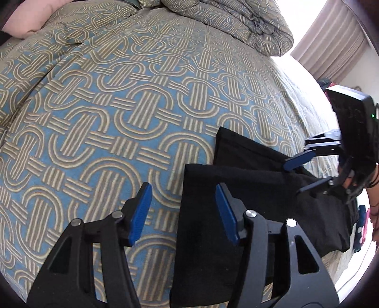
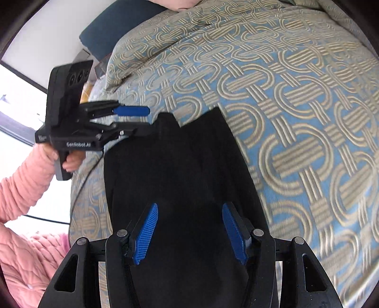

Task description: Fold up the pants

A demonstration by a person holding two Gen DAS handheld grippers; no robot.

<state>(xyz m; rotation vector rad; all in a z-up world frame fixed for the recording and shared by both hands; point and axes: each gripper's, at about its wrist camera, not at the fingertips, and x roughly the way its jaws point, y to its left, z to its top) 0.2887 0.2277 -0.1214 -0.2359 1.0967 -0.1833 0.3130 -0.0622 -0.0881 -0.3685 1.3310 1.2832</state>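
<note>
my left gripper hangs released over the pants' hem edge, nothing between its pads. my right gripper is released too, above the black pants lying flat on the bedspread.

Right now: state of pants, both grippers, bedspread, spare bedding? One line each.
black pants: lying flat on the bed, legs laid together, not held by either gripper.
left gripper: open, over the pants' edge, nothing between the pads.
right gripper: open, above the pants, nothing gripped.
patterned bedspread: spread out under the pants, a few creases.
bunched bedding: heaped at the far end of the bed.
</note>
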